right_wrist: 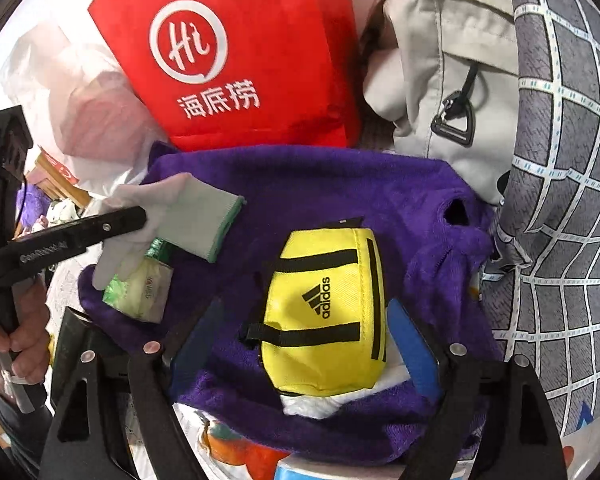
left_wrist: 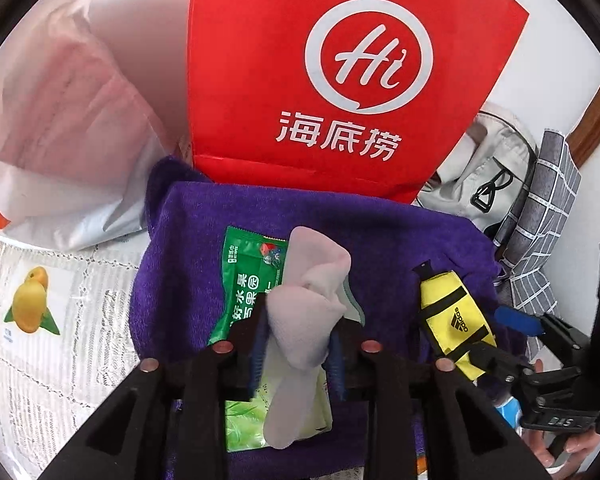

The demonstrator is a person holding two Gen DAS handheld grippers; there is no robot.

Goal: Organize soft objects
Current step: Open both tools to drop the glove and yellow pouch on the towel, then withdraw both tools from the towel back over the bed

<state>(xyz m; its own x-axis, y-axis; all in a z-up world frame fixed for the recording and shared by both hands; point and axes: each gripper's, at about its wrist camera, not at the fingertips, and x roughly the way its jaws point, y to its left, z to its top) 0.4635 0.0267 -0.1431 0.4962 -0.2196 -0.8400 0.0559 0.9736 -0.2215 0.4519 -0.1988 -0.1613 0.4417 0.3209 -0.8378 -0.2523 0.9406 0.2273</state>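
Observation:
A purple towel (left_wrist: 380, 240) (right_wrist: 320, 188) lies spread out in front of a red paper bag. My left gripper (left_wrist: 298, 354) is shut on a pale grey glove (left_wrist: 312, 300) and holds it above a green tissue pack (left_wrist: 248, 276); the glove (right_wrist: 180, 216) and pack (right_wrist: 140, 292) also show at the left of the right wrist view. A yellow Adidas pouch (right_wrist: 324, 312) (left_wrist: 454, 320) lies on the towel. My right gripper (right_wrist: 304, 344) is open, with its blue-padded fingers (right_wrist: 416, 344) on either side of the pouch.
The red paper bag (left_wrist: 340, 60) (right_wrist: 240, 60) stands behind the towel. A white plastic bag (left_wrist: 60, 120) is at the left, a beige backpack (right_wrist: 440, 80) and a grey checked cloth (right_wrist: 560, 200) at the right. A patterned table cover (left_wrist: 60, 340) lies underneath.

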